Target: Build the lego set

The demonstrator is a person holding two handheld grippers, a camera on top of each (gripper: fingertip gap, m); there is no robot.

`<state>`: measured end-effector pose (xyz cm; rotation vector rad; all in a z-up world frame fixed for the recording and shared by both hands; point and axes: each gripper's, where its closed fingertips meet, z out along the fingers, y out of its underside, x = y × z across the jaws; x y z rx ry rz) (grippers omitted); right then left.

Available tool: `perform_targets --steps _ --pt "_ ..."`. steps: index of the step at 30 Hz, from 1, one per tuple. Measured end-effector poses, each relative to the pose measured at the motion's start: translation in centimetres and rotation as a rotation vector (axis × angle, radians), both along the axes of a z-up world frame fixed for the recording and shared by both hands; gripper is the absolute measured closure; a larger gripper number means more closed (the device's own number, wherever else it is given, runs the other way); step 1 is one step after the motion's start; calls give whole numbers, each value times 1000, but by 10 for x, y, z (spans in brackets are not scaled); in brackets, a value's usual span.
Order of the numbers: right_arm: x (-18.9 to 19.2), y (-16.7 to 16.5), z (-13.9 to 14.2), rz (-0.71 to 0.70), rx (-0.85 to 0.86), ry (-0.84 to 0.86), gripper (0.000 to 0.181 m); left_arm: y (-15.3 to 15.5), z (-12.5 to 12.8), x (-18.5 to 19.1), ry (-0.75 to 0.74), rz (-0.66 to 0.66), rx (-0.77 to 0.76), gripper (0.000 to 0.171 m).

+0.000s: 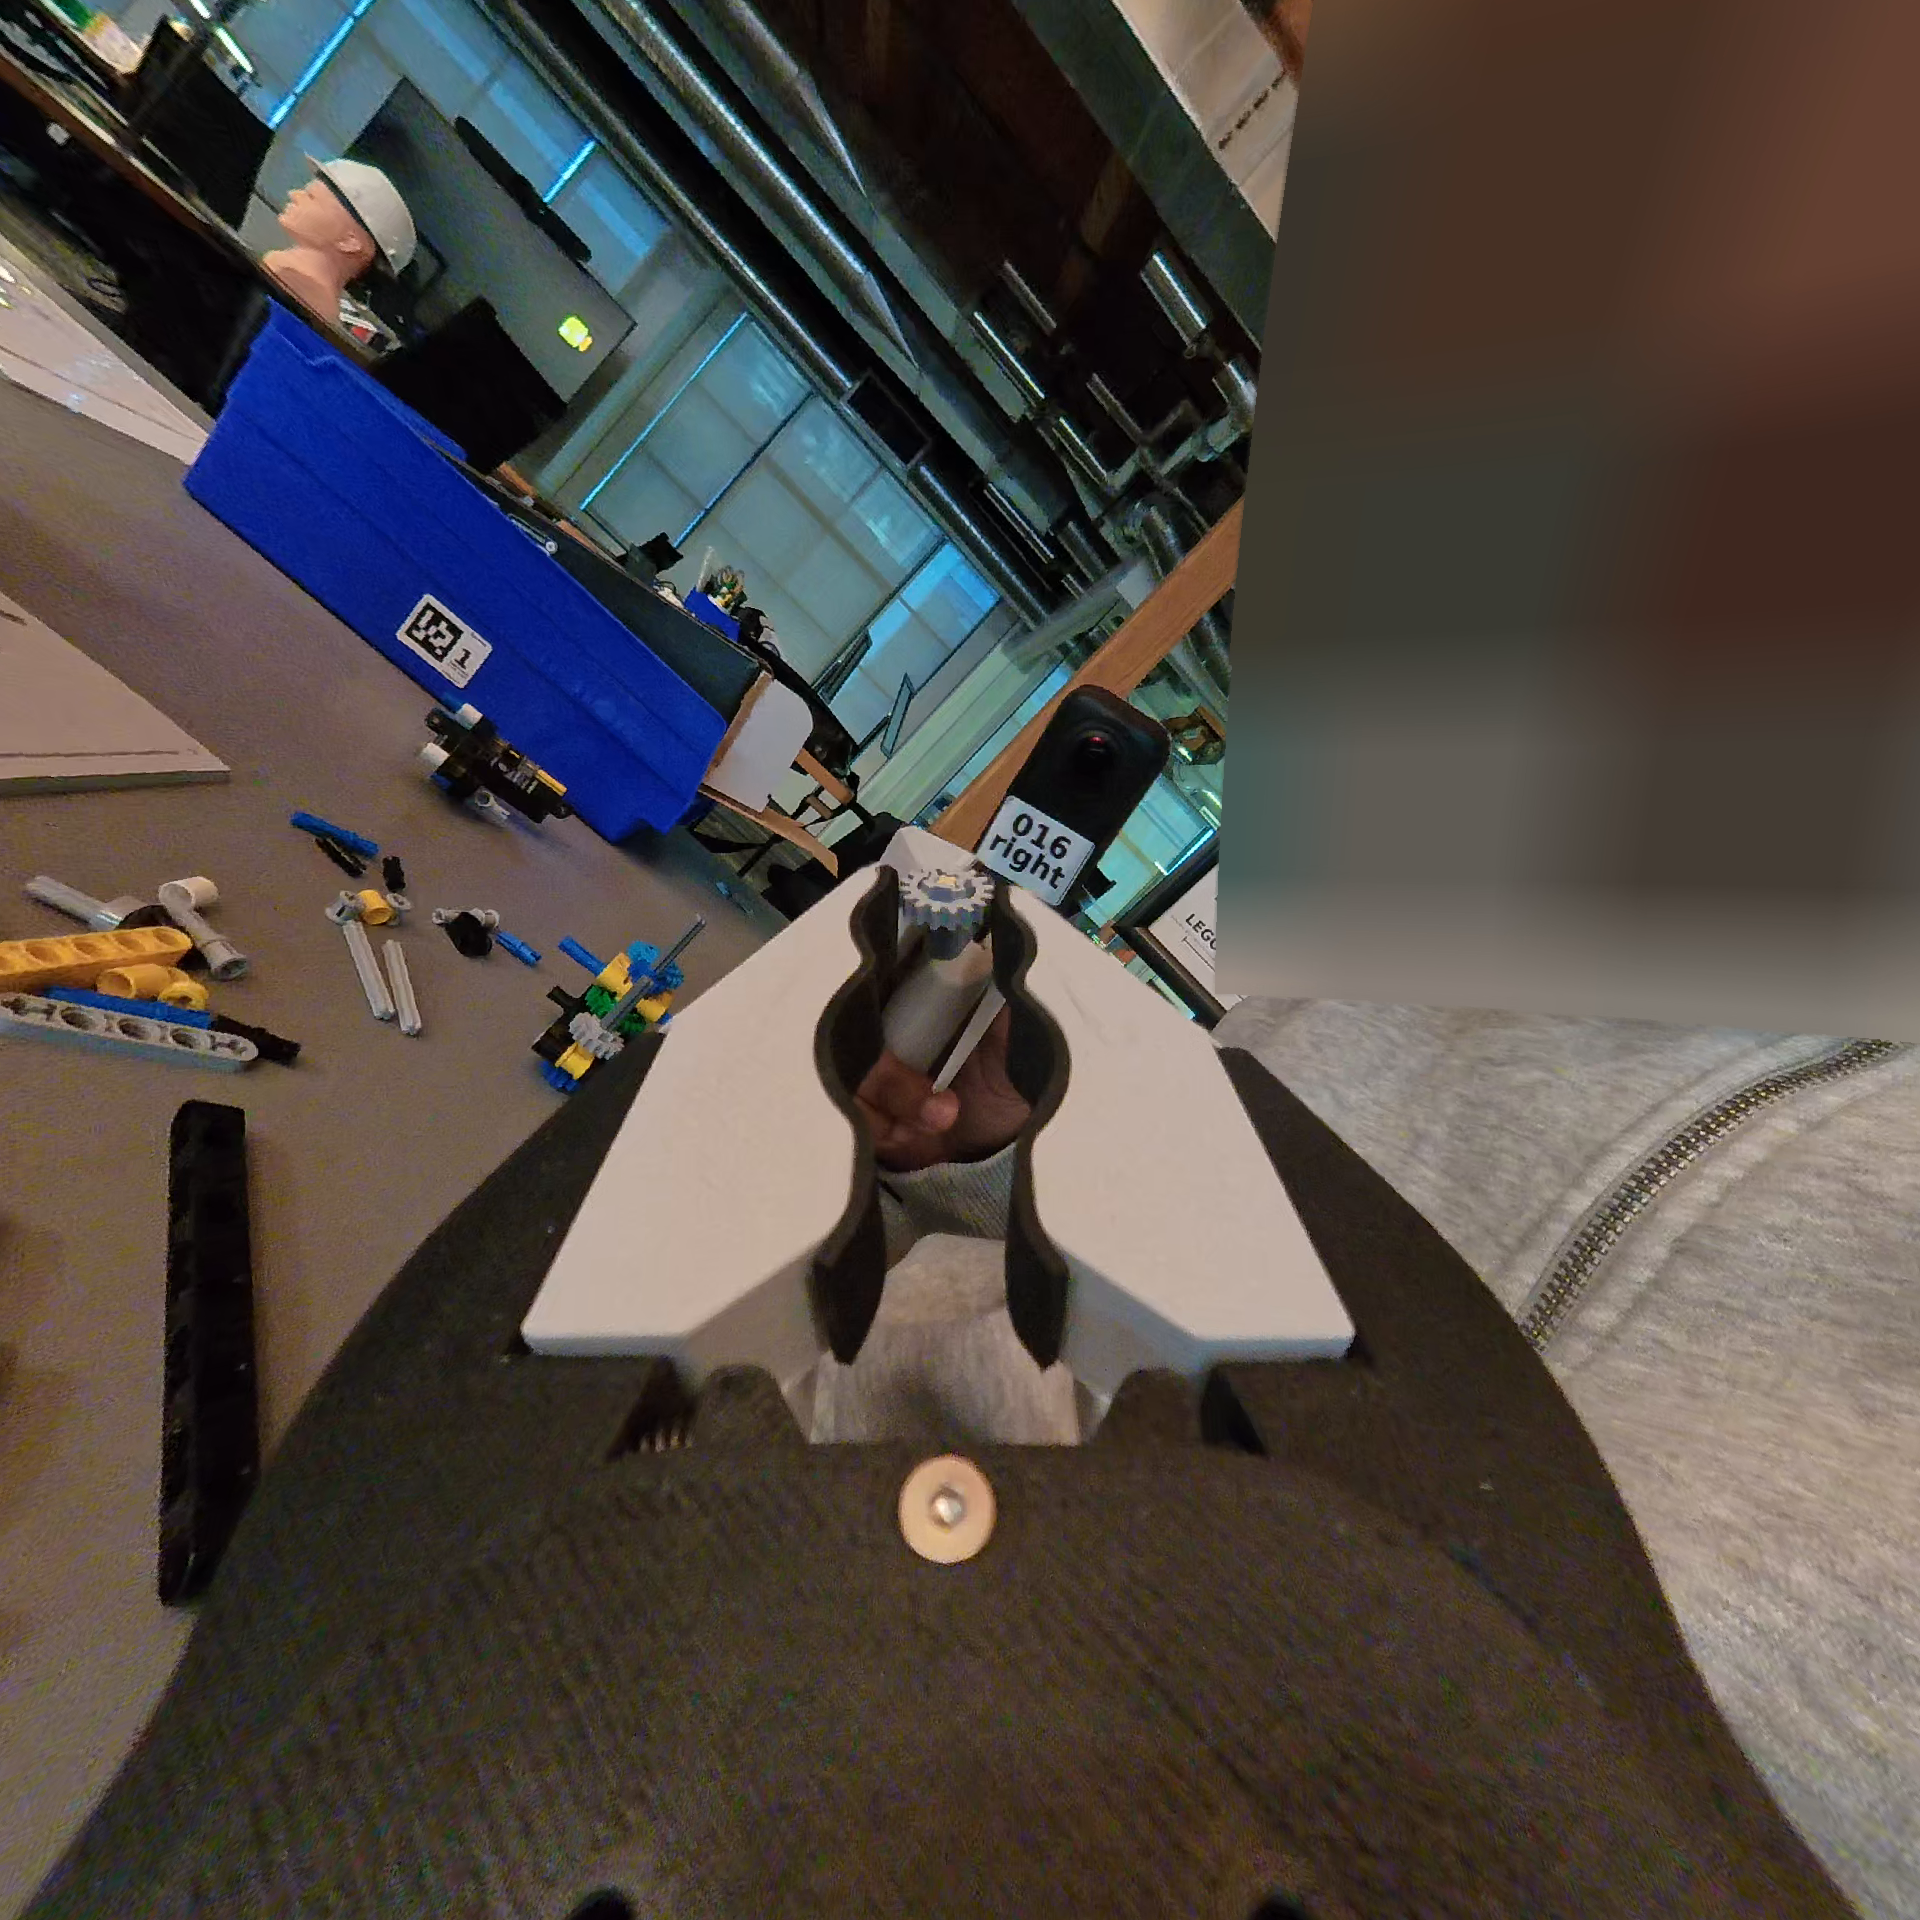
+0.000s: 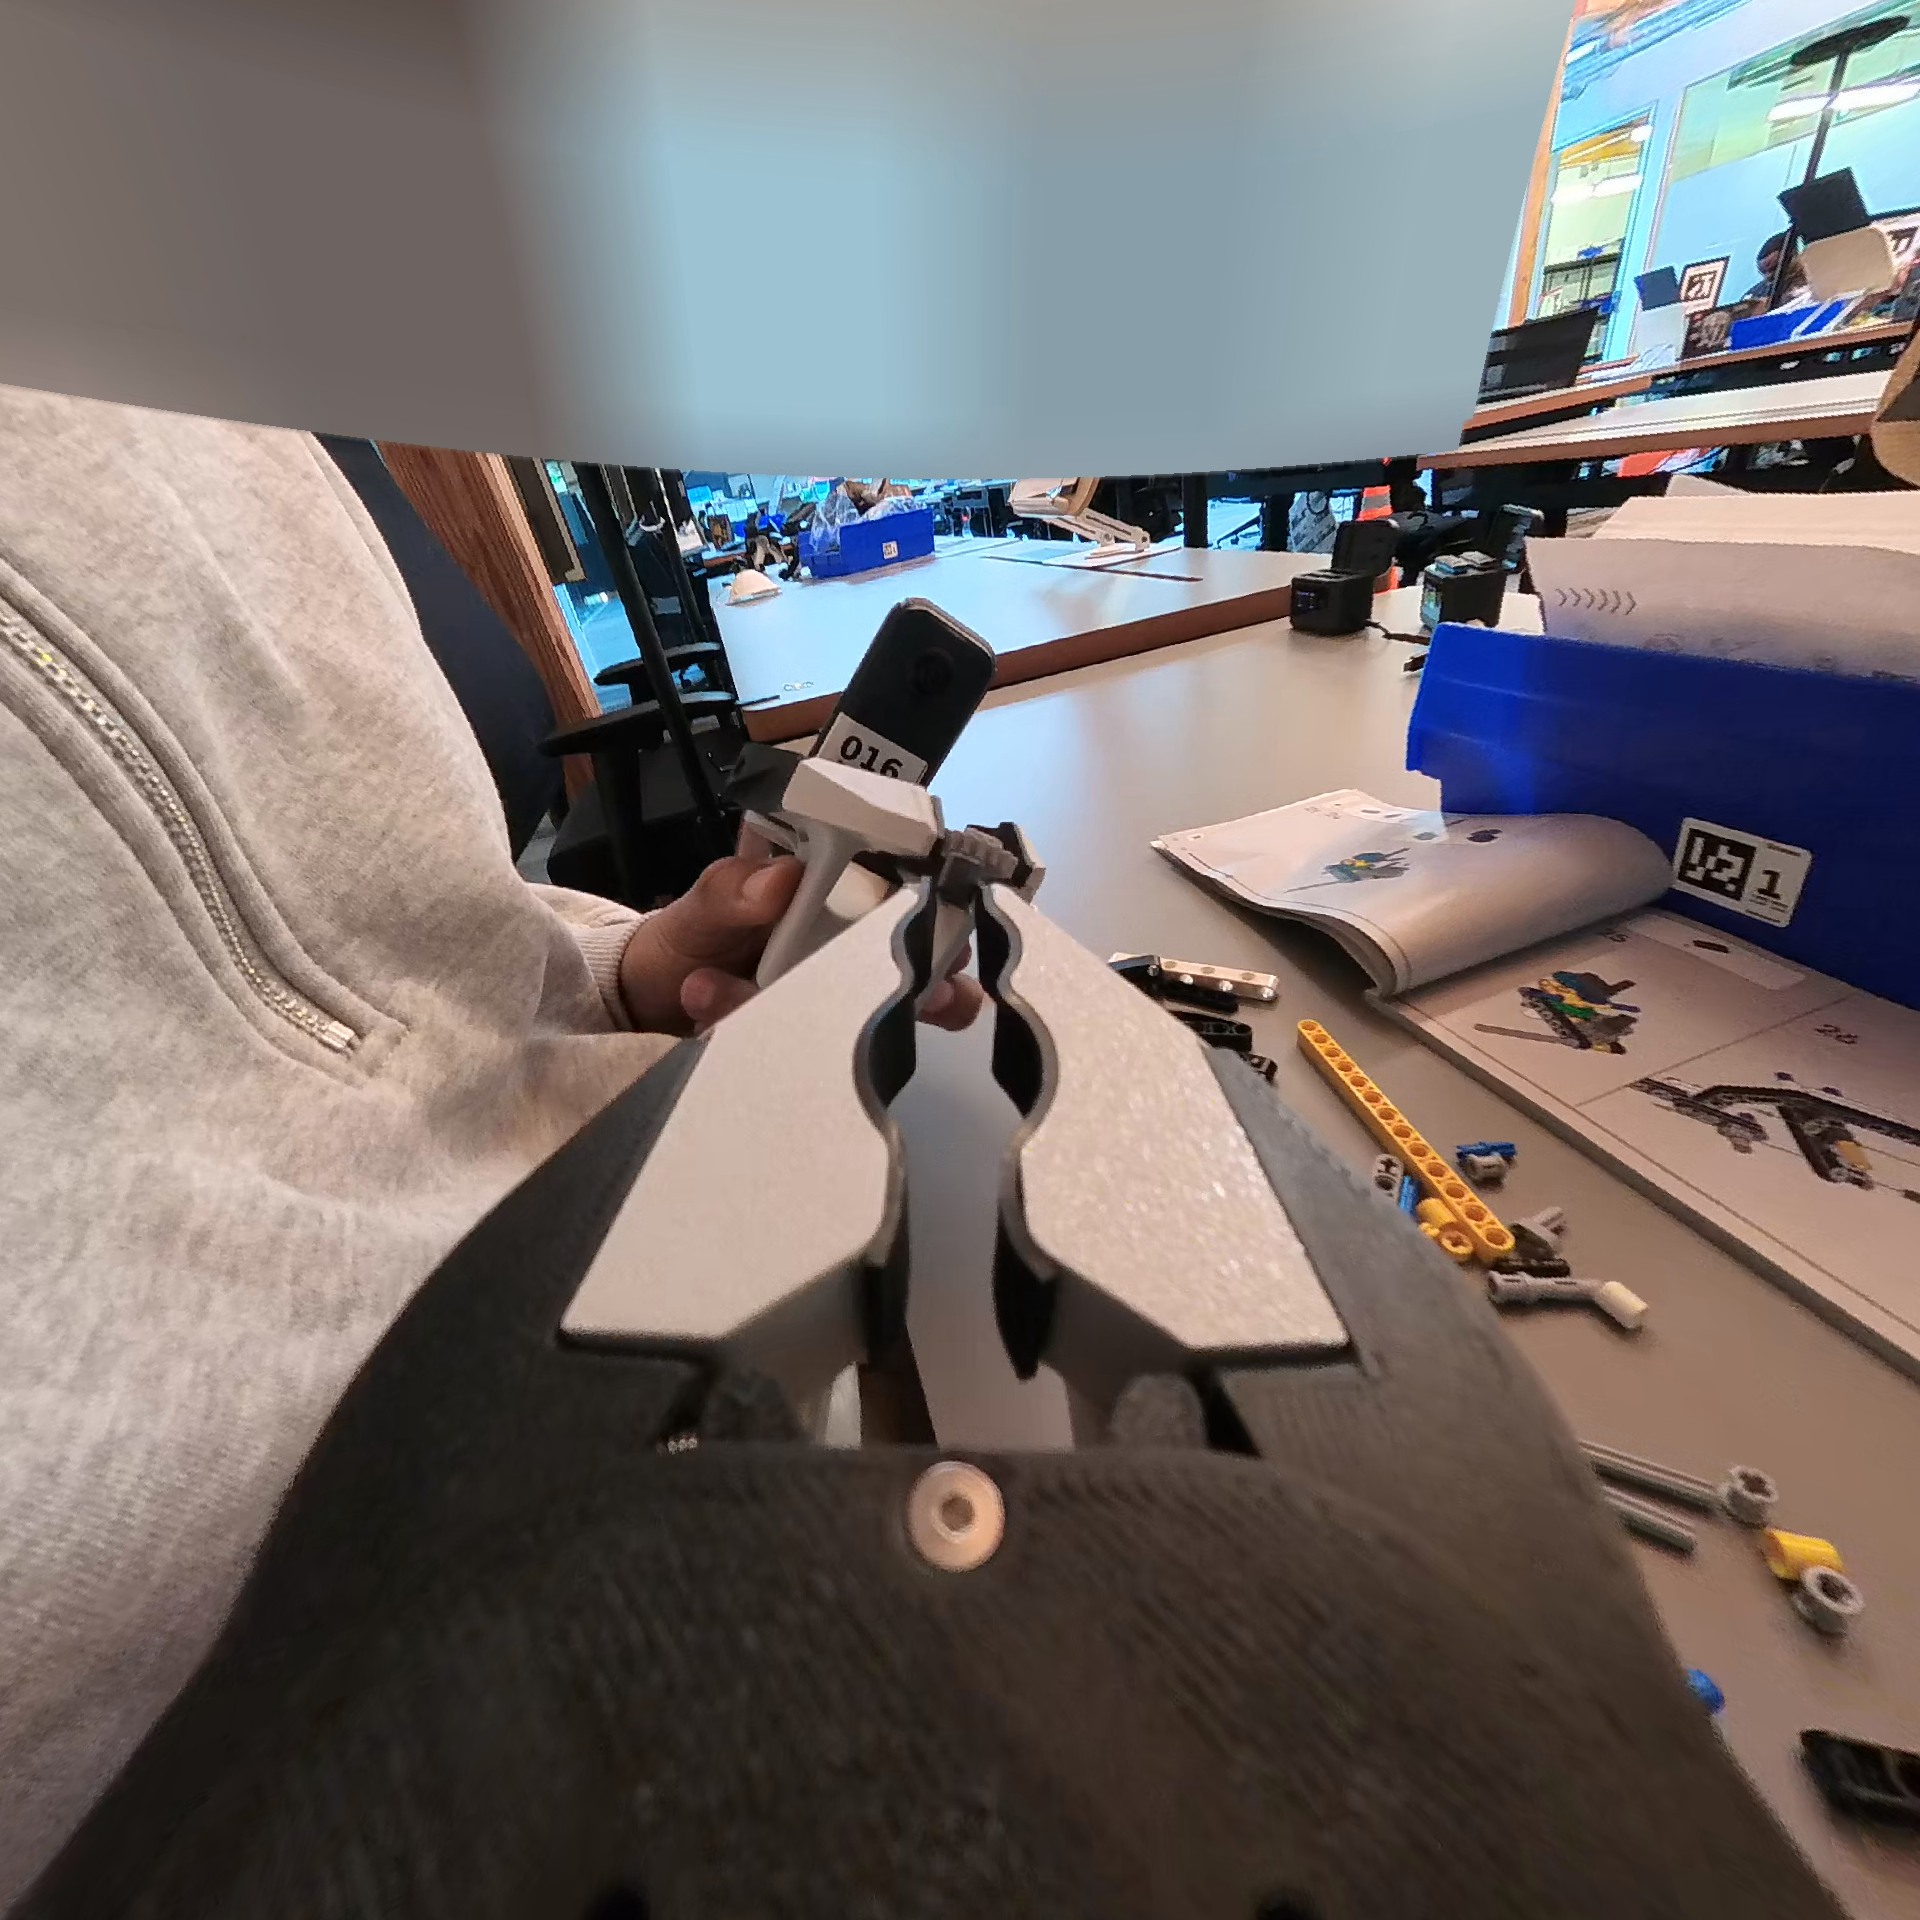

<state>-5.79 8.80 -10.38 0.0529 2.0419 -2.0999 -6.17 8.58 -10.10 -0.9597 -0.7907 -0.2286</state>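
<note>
A small grey gear [image 1: 945, 891] is held in the air in front of a person's grey zip top. My left gripper [image 1: 943, 906] is shut on it, with the gear pinched between the tips. My right gripper [image 2: 951, 896] meets it from the other side, tips closed on the same gear [image 2: 977, 854]. The right gripper's white finger [image 1: 930, 1003] and a hand show through the left jaws. The left gripper's white fingers [image 2: 862, 816] show just beyond the right tips. A small partly built blue, yellow and green model [image 1: 613, 1013] lies on the grey table.
A blue bin [image 1: 447, 613] stands at the back, also in the right wrist view [image 2: 1662, 727]. An open instruction booklet [image 2: 1455, 894] lies beside it. Loose parts are scattered: a yellow beam [image 2: 1397, 1138], grey axles [image 1: 379, 971], a black beam [image 1: 208, 1351], another small model [image 1: 488, 764].
</note>
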Motion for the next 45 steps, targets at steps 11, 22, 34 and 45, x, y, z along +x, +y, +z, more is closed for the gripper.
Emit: perform_targets --steps 11,22,34,45 --pt "1 -3 -5 1 21 31 175 -1 0 0 -2 -1 6 157" --pt "1 -7 -6 -1 21 42 176 -1 0 0 -2 -3 8 157" --pt "-2 -3 3 9 -26 -90 176 -1 -1 -1 14 29 -23 136" --pt "-7 -9 -5 98 21 -513 177 4 -16 -4 213 228 -468 141"
